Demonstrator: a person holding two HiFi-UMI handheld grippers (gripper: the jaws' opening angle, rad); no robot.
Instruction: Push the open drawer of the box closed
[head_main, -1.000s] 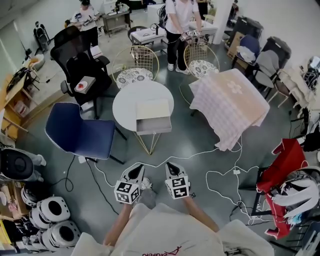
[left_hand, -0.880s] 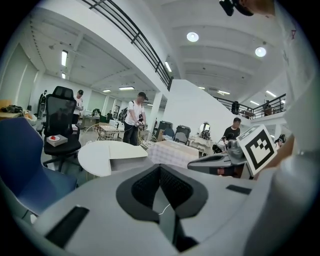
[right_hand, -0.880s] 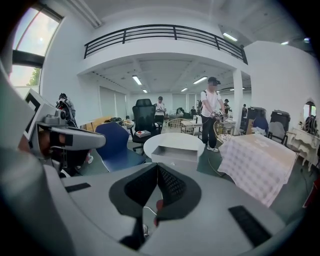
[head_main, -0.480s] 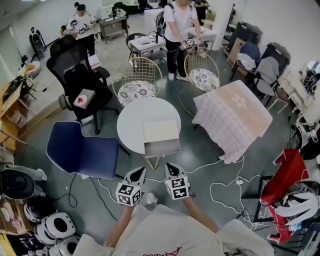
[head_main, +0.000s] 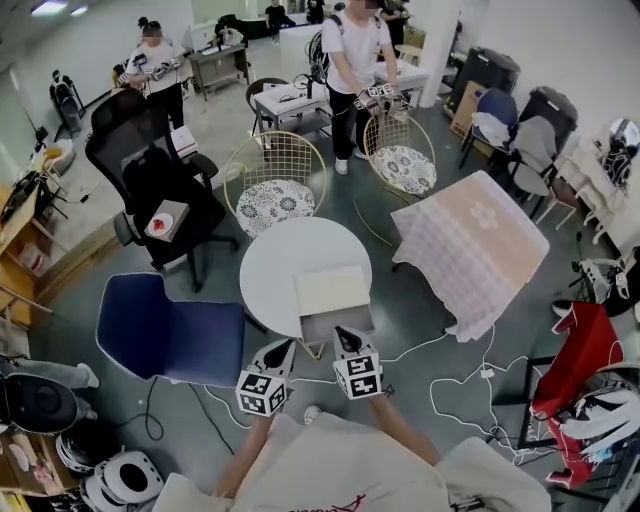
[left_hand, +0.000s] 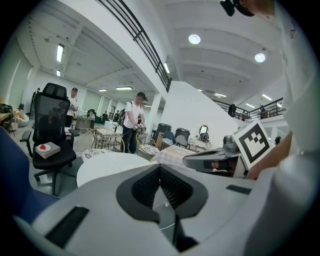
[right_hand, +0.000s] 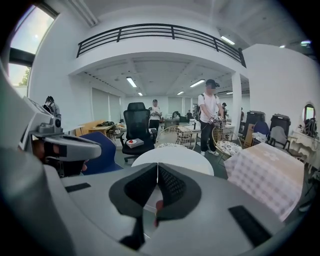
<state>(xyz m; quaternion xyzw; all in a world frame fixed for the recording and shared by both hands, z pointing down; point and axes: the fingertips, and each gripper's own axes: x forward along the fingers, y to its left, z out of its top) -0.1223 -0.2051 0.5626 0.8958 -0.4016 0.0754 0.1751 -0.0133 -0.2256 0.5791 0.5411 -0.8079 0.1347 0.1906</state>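
A busy office with a grey floor. On the round white table (head_main: 270, 270), at its 5 o'clock edge, sits the box (head_main: 332, 290), drawer (head_main: 337, 322) open toward 6 o'clock. Just beyond, the left gripper (head_main: 283, 347) and right gripper (head_main: 344, 334) hover, both pinched together, empty.

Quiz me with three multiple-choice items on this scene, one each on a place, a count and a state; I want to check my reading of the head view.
1. Where does the box stand? A) on the round white table B) on a chair seat C) on the floor
2. How many gold wire chairs stand beyond that table? A) one B) two C) four
3. The box's drawer is: A) shut B) open C) removed

1 A: it sits at the table's near edge. 2 B: two stand side by side. 3 B: it juts out from the box.
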